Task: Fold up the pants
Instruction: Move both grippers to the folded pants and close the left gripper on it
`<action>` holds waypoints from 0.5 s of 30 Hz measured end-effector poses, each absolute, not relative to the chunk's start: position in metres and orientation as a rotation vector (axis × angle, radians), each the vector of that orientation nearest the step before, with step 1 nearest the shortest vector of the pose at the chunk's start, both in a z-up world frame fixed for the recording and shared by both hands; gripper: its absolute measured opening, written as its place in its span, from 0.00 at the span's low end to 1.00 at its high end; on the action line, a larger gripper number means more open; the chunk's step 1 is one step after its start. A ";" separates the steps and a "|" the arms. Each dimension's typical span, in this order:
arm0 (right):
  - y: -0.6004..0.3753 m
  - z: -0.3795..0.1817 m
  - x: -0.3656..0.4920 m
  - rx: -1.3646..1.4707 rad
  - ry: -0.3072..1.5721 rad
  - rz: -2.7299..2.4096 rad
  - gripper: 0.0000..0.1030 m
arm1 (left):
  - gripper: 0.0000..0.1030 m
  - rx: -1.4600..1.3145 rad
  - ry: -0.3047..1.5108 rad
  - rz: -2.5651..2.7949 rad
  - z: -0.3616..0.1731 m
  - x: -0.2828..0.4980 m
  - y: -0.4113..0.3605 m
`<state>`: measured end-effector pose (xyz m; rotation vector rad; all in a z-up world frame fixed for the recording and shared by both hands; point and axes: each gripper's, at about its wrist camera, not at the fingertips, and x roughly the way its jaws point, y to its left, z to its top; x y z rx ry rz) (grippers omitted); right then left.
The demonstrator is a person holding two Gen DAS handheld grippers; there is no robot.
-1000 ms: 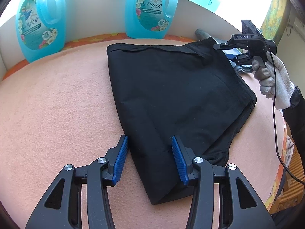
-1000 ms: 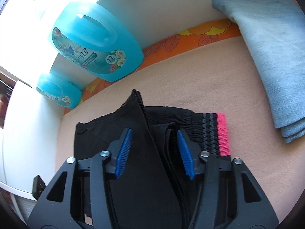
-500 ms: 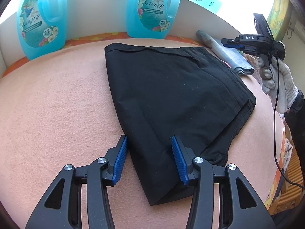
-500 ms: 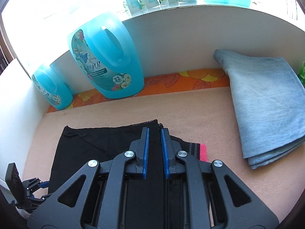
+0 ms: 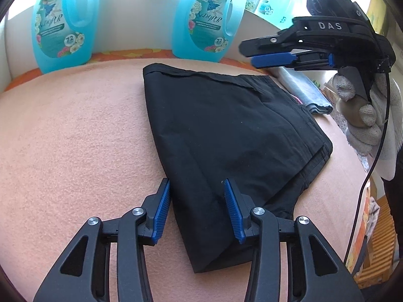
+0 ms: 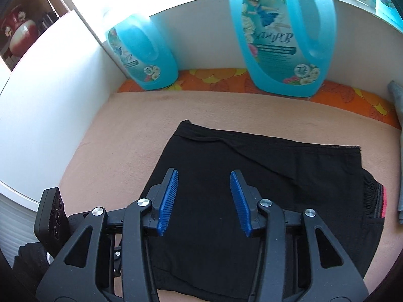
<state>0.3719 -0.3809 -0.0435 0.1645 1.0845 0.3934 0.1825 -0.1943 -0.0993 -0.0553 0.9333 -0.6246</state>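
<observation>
Black pants point(image 5: 226, 130) lie folded flat on the pink blanket point(image 5: 75, 138). They also show in the right wrist view point(image 6: 252, 176), with a pink-striped waistband point(image 6: 377, 198) at their right edge. My left gripper point(image 5: 196, 201) is open and empty, low over the near corner of the pants. My right gripper point(image 6: 204, 191) is open and empty, raised above the pants. It appears in the left wrist view point(image 5: 254, 52) at upper right, held by a gloved hand point(image 5: 362, 115).
Two blue detergent jugs point(image 5: 63, 25) point(image 5: 209, 22) stand against the white back wall. A folded light-blue cloth point(image 5: 302, 88) lies to the right of the pants. An orange leaf-print strip point(image 6: 214, 75) runs along the wall.
My right gripper opened and let go of the pants, then lifted and swung left above them. The pants now lie flat. My left gripper stayed open in place.
</observation>
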 end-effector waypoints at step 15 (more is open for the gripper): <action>-0.267 -0.081 0.414 -0.067 1.276 0.288 0.46 | 0.28 -0.121 0.844 -0.665 -0.086 0.175 -0.195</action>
